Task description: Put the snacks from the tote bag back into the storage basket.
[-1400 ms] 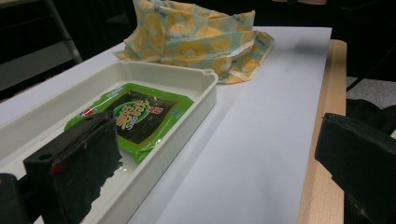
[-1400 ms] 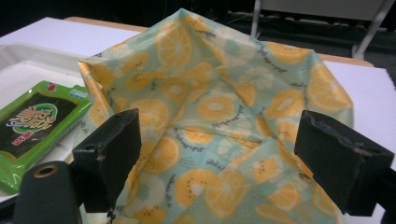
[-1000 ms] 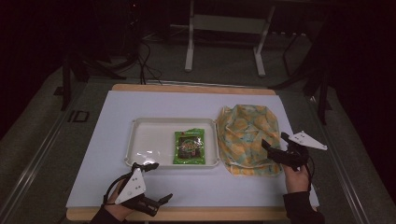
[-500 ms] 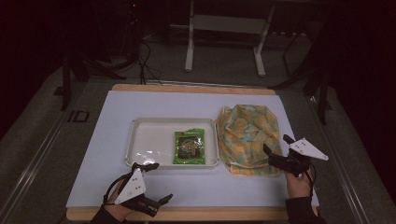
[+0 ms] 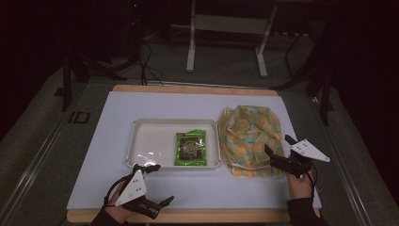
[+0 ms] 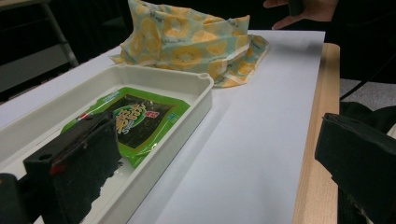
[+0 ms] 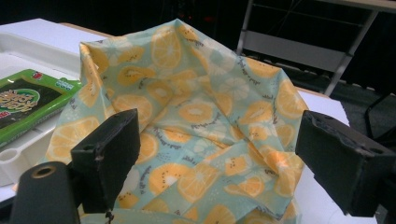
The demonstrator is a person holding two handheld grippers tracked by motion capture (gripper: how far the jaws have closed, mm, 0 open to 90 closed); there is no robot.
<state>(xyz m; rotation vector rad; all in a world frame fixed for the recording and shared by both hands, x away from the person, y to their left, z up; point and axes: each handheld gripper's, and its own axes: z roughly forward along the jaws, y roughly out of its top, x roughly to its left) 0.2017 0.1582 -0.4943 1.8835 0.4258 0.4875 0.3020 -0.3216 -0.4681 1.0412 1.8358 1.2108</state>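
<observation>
A white tray (image 5: 141, 141) lies mid-table and holds a green seaweed snack packet (image 5: 190, 149) at its right end. To its right lies a crumpled cloth bag (image 5: 249, 136) printed with orange slices. My right gripper (image 5: 276, 142) is open at the bag's near right edge, and the bag (image 7: 196, 107) spreads between and beyond its jaws. My left gripper (image 5: 163, 182) is open near the table's front edge, just short of the tray. Along its jaws, the left gripper (image 6: 215, 158) looks at the tray (image 6: 187, 81), the packet (image 6: 135, 116) and the bag (image 6: 187, 42).
A white sheet (image 5: 117, 188) covers the wooden table, and the table's wooden front edge (image 6: 313, 163) lies close to the left gripper. A metal stand (image 5: 226, 28) and cables lie on the dark floor beyond the table. The other hand (image 6: 303, 9) shows at the top of the left gripper view.
My right gripper has drifted slightly back toward the table's near edge, still open. The left gripper, tray, packet and bag have not moved.
</observation>
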